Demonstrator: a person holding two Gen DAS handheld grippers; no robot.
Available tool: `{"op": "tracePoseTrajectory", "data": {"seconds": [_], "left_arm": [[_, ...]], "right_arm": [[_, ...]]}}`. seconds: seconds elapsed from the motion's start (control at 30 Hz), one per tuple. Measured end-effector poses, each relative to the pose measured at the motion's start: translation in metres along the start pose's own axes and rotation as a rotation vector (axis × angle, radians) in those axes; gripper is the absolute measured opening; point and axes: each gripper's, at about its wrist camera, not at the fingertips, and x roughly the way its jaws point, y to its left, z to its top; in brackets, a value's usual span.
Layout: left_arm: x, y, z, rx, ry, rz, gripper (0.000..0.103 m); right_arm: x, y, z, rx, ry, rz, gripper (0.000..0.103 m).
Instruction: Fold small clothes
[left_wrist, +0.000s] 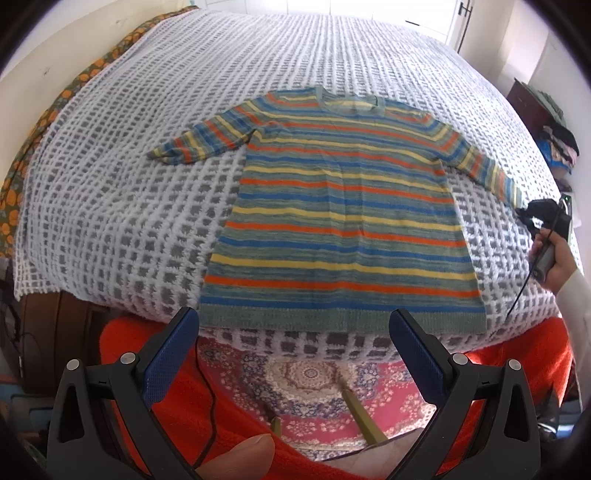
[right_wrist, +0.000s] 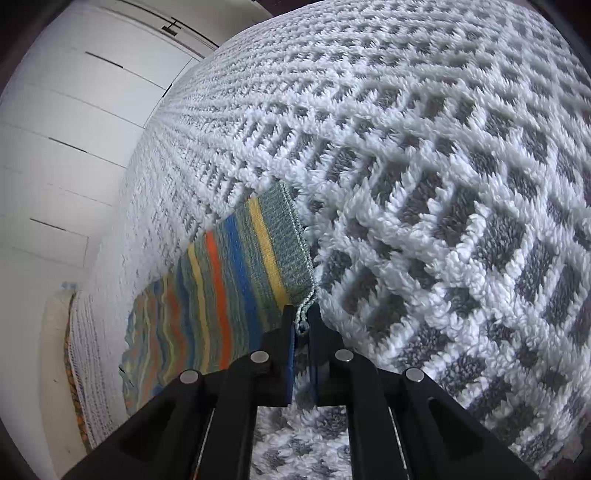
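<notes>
A striped knit sweater (left_wrist: 343, 206) in blue, orange, yellow and green lies flat on the bed, neck away from me, both sleeves spread out. My left gripper (left_wrist: 293, 325) hangs open just off the sweater's hem, with nothing between its blue pads. In the left wrist view the right gripper (left_wrist: 526, 216) sits at the end of the right sleeve, held by a hand (left_wrist: 561, 262). In the right wrist view the right gripper (right_wrist: 302, 325) is shut on the green cuff (right_wrist: 295, 243) of that sleeve, the cuff's corner pinched between its pads.
A white and grey checked blanket (left_wrist: 122, 192) covers the bed. An orange cloth (left_wrist: 155, 354) and a patterned rug (left_wrist: 314, 384) lie below the bed's near edge. A dark cabinet with piled clothes (left_wrist: 554, 136) stands at the right. White cupboard doors (right_wrist: 74, 122) stand beyond the bed.
</notes>
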Motion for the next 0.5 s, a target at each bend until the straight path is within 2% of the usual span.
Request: {"op": "tracePoseTrajectory", "data": {"seconds": [0.03,0.13,0.2,0.27,0.3,0.37,0.5], "left_arm": [[0.002,0.004,0.0,-0.01,-0.002,0.002,0.103],[0.012,0.013,0.005,-0.018,-0.027,0.017,0.103],[0.029,0.016,0.01,0.001,-0.053,0.04,0.103],[0.057,0.018,0.015,0.015,-0.049,0.04,0.103],[0.074,0.018,0.017,0.017,-0.036,0.032,0.103],[0.105,0.015,0.02,0.033,-0.009,0.022,0.103],[0.161,-0.001,0.015,0.09,0.037,0.036,0.103]], "right_arm": [[-0.003,0.002,0.0,-0.011,-0.003,-0.021,0.024],[-0.024,0.005,-0.006,-0.057,-0.045,-0.106,0.042],[-0.048,0.013,-0.024,-0.135,-0.081,-0.147,0.043],[-0.073,0.023,-0.053,-0.227,-0.085,-0.092,0.046],[-0.083,0.032,-0.071,-0.281,-0.068,-0.051,0.05],[-0.089,0.056,-0.115,-0.381,0.007,0.035,0.056],[-0.094,0.095,-0.228,-0.587,0.19,0.215,0.057]]}}
